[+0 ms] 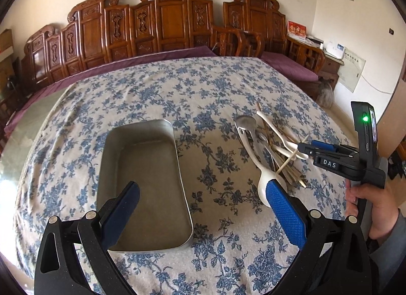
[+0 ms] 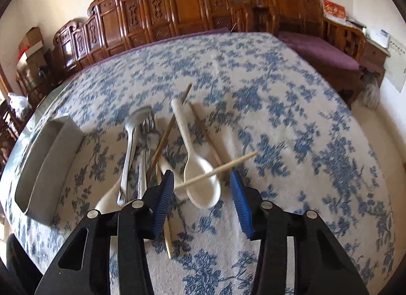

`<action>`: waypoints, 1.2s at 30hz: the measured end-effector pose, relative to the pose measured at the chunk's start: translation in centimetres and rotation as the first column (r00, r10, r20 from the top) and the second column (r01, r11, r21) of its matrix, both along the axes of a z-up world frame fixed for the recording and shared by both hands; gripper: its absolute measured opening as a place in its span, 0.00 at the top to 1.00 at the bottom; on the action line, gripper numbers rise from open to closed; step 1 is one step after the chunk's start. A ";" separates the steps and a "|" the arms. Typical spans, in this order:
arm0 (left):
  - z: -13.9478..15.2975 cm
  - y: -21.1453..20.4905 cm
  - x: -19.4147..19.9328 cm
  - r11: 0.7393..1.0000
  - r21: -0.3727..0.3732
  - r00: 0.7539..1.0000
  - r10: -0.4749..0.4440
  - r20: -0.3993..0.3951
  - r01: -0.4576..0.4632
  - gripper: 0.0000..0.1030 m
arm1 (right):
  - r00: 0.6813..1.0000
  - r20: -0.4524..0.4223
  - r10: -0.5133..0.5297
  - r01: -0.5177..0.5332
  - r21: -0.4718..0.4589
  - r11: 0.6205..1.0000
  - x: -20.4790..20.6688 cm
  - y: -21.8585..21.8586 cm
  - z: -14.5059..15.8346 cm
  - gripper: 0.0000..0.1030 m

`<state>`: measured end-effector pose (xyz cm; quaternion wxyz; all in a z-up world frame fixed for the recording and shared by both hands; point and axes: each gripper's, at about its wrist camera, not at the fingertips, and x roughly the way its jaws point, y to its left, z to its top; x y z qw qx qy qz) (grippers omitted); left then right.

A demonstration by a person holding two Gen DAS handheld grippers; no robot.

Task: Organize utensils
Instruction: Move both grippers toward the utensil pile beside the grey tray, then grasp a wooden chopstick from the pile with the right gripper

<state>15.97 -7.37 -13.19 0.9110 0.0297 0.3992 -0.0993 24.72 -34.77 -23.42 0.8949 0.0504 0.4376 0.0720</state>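
On floral cloth, rectangular metal tray & utensil pile; L & R gripper fingers apart.

Carved wooden benches with purple cushions line the cream wall across the top of the frame. A blue-flowered cloth covers the surface. Cardboard boxes stack at upper left.

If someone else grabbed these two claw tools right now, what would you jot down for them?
Left gripper: open, holding nothing, over the near end of the metal tray.
Right gripper: open, over the utensil pile, one pale chopstick lying across between its fingers, not pinched.
Tray sits left of the pile on the floral tablecloth and holds nothing.
Done: nothing sorted yet.
Left: move spoons, fork and chopsticks into the tray.
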 end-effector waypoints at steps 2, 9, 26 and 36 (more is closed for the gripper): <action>-0.4 -0.1 0.2 1.000 -0.007 1.000 -0.002 -0.012 0.002 0.06 | 1.000 -0.002 0.008 -0.008 -0.003 1.000 0.0 0.2 -0.2 0.56; -2.1 -1.3 1.0 1.000 0.011 0.999 -0.015 -0.042 0.015 0.06 | 0.999 -0.029 -0.038 0.039 0.015 0.999 1.5 -0.5 -0.8 0.56; -3.5 -3.4 1.4 0.998 0.065 0.997 -0.019 -0.068 0.023 0.06 | 0.991 -0.052 -0.125 0.132 0.153 0.979 4.0 -3.5 -1.3 0.89; -5.5 -5.9 2.1 0.994 0.094 0.992 -0.045 -0.121 0.056 0.06 | 0.993 0.000 -0.119 0.116 0.238 0.964 3.6 -4.4 0.2 0.94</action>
